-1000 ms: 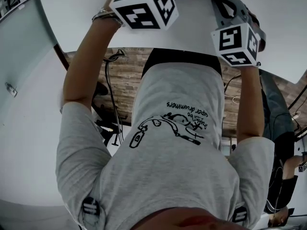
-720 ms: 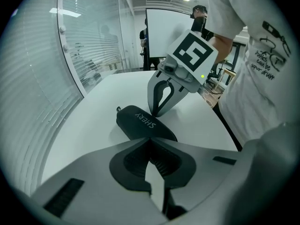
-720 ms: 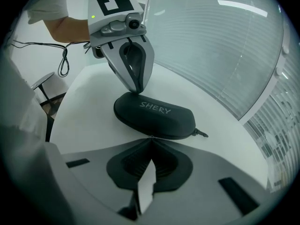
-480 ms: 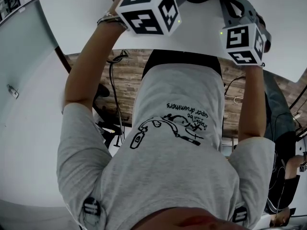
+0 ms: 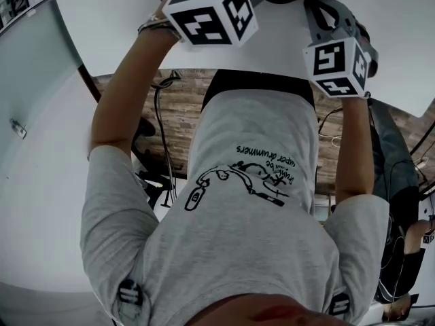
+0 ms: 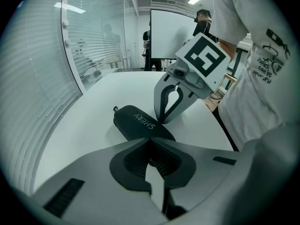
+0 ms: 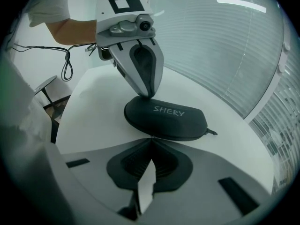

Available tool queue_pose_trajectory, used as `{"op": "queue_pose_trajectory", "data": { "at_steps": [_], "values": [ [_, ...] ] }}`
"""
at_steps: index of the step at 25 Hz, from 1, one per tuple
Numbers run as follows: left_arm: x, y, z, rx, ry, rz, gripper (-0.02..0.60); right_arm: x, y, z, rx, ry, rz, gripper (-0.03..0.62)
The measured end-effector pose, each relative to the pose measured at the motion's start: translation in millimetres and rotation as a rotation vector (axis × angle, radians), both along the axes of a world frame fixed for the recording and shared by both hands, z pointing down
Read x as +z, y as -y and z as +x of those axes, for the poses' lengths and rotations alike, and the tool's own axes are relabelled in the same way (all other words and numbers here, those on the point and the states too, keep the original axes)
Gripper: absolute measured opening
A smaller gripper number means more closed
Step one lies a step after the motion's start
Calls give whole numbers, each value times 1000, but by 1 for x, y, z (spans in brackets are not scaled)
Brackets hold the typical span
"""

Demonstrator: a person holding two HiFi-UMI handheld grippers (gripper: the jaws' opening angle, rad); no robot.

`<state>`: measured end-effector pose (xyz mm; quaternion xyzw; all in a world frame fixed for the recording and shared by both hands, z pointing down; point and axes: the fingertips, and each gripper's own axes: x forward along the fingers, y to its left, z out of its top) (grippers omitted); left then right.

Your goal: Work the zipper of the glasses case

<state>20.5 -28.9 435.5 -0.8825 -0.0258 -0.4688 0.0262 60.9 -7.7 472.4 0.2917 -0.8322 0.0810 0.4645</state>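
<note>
The glasses case [image 7: 166, 118] lies closed and flat on the white table [image 7: 89, 116], lettering up. In the right gripper view it sits straight ahead at twelve o'clock, its long axis running from nine towards four o'clock. The left gripper [image 7: 149, 95] comes down steeply from eleven o'clock with its claw pinched narrow, tips together, and plants them on the lid at the case's nine-o'clock end. That reads as a hold-down, pinning the light case so it does not slide or swing when the zipper is dragged. The right gripper [image 7: 151, 138] has its claw squeezed narrow as well, tips meeting right at the case's near rim, where the zipper seam [image 7: 180, 134] runs. Whether they pinch a slider there or merely touch the seam is too small to tell. A small tab [image 7: 212, 132] sticks out at the case's four-o'clock end, well apart from both claws. Judged from this, the zip looks fully closed and the pull has not begun.
</note>
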Motion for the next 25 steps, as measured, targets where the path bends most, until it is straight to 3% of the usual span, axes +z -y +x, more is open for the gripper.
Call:
{"op": "queue_pose_trajectory", "data": {
  "at_steps": [12,16,25],
  "values": [
    [-3,2,2,10,-12,28,21,-1,-26,-38,-57,58,-35,6],
    [-3,1,5,24,-6,55,21,0,-26,-24,-66,26,-32,6],
    [-3,-12,42,85,-51,62,21,2,-17,29,21,-42,-5,6]
  ]
}}
